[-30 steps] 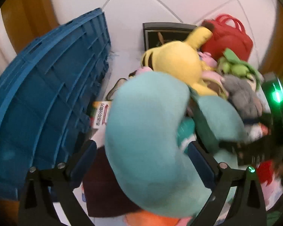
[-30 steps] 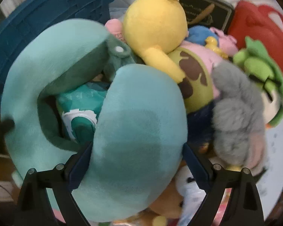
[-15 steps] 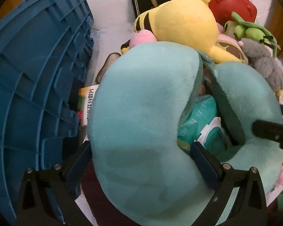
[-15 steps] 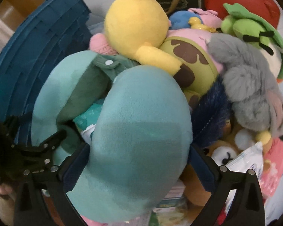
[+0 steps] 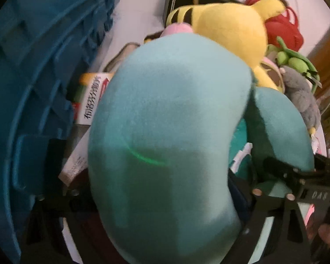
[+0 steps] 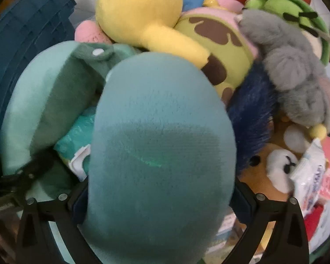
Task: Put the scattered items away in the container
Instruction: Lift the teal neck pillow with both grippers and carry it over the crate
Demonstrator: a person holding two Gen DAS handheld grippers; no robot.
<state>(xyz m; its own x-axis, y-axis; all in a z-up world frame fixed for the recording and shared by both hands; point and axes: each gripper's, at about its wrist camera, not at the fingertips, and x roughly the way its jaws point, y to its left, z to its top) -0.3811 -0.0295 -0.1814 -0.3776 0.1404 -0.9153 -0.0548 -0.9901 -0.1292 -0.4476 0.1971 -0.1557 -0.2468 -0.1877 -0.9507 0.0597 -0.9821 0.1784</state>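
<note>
the teal neck pillow (image 5: 165, 145) fills the left wrist view and hides the left tool (image 5: 162, 189) tips. its lower end is cut off at 6 o'clock. the blue crate (image 5: 33, 77) runs off at 9 o'clock. the boxed item (image 5: 92, 96) print is too blurred to read.

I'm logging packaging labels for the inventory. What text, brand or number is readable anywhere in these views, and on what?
"和洛芬分散片", roughly, blurred: black characters on the white box beside the blue crate.
"DAB", perhaps "DA8": embossed on the right gripper, seen in the left wrist view.
Blue print on the white wipes packet: too blurred to read.
Small print on the flat packet under the box: too small to read.
</note>
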